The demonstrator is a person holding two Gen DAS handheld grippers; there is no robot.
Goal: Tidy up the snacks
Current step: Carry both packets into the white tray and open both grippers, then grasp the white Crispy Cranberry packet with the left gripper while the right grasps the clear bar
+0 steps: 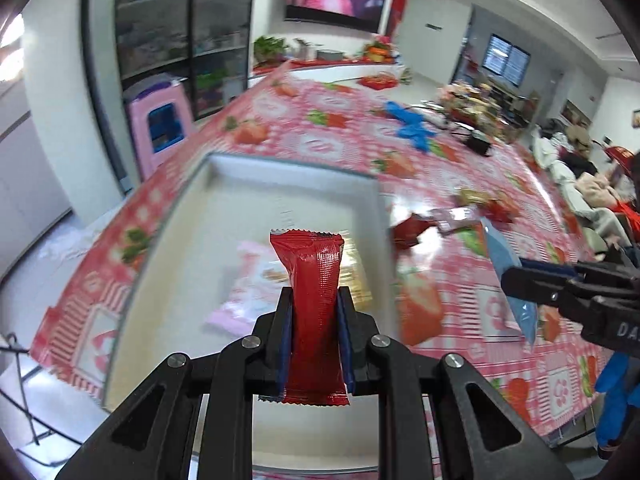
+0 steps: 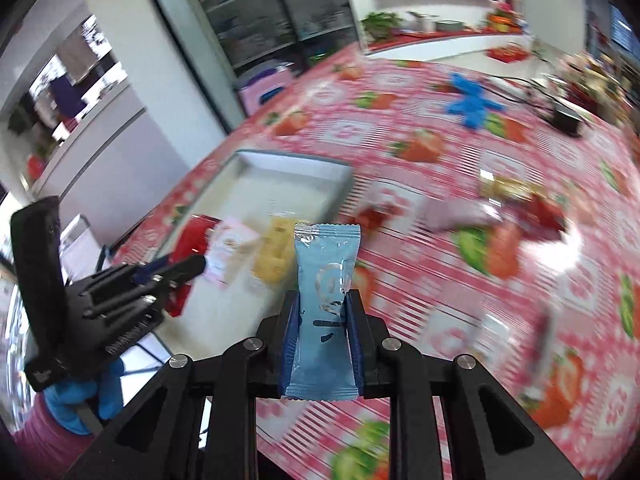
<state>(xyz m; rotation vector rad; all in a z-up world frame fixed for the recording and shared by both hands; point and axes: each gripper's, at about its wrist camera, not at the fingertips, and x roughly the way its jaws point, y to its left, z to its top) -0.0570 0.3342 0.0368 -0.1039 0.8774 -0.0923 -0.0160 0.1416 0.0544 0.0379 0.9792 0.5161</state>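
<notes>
table (image 1: 320,136): carries the tray, the loose snacks, a glove and a small box
tray (image 1: 280,188): on the table at its near left corner, along the left edge
packets in tray (image 1: 244,292): two lie side by side on the tray floor, toward its near end
left gripper (image 1: 316,312): above the near part of the tray, a snack bar (image 1: 316,300) upright between its fingers
right gripper (image 2: 323,312): to the right of the tray, over the table, a second snack bar (image 2: 326,300) upright between its fingers
loose snacks (image 2: 508,200): scattered on the table right of the tray
glove (image 1: 412,128): behind the tray and snacks, toward the far edge
small box (image 1: 478,144): right of the glove
</notes>
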